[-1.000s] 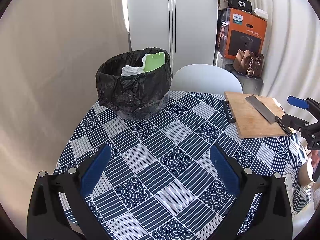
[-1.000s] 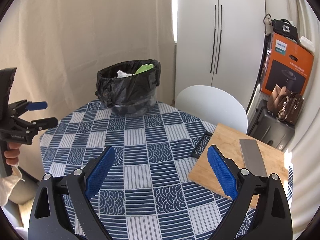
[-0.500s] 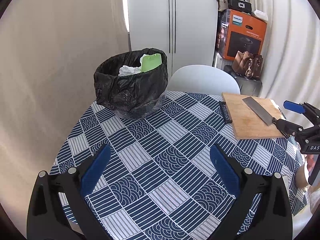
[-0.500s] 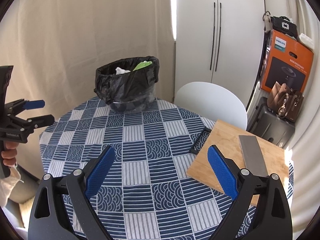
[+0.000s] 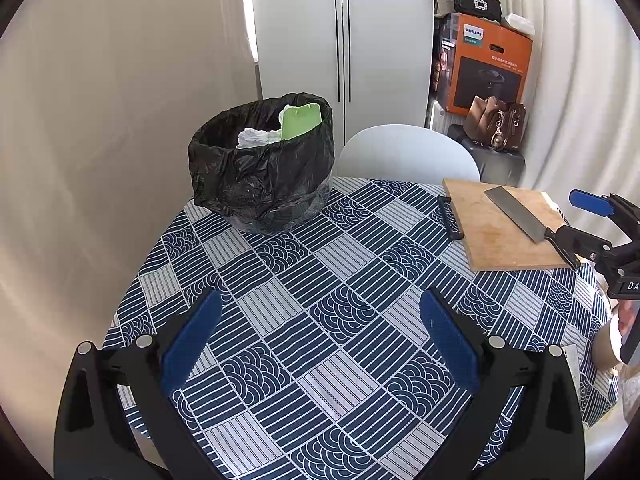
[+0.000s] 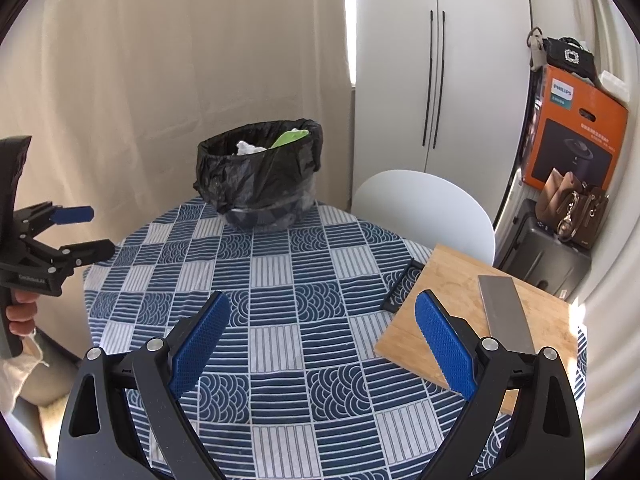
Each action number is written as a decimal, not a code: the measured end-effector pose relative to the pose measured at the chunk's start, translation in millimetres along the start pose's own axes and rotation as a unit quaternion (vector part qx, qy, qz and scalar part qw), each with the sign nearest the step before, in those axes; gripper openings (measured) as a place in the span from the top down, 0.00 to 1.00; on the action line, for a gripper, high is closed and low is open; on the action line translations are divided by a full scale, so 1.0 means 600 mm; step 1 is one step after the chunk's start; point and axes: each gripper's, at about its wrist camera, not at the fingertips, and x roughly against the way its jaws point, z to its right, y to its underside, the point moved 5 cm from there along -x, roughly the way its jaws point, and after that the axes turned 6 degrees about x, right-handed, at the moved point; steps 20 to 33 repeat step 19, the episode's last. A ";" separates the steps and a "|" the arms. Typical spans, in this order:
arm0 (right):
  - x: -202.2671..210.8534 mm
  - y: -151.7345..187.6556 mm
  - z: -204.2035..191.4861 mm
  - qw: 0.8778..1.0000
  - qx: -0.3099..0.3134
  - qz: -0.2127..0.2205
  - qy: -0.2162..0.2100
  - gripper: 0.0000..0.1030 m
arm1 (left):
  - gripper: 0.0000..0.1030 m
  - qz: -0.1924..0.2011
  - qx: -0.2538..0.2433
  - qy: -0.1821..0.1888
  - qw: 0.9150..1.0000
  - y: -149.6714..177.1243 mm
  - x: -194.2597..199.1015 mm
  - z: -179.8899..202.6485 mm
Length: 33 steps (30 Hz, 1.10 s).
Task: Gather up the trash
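Both hand-held grippers, left (image 5: 320, 336) and right (image 6: 322, 340), hovering spread, empty. Only left view is showing the cleaver's handle (image 5: 562, 246). Orange box (image 5: 490, 68) reading "PHILIPS".

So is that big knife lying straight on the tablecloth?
No. The knife lies on the wooden cutting board, which rests on the patterned tablecloth to the right of the trash bin.

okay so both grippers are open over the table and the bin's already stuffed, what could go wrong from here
1. The cleaver lies loose on the cutting board, right beside the right gripper; a careless sweep could knock it off.
2. The trash bin stands near the table's far edge with a green piece poking above its rim; pressing more in may tip the bin or spill it.
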 end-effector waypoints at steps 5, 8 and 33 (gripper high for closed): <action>0.003 0.001 -0.003 1.000 0.002 0.001 0.001 0.13 | 0.06 0.000 0.000 -0.001 1.000 0.004 0.005 0.001; 0.004 0.003 -0.003 1.000 -0.001 0.002 0.000 0.13 | 0.06 0.000 0.003 0.000 1.000 0.005 0.007 0.000; 0.003 0.001 -0.003 1.000 0.005 0.001 0.005 0.13 | 0.06 -0.001 -0.004 -0.005 1.000 0.002 0.010 -0.003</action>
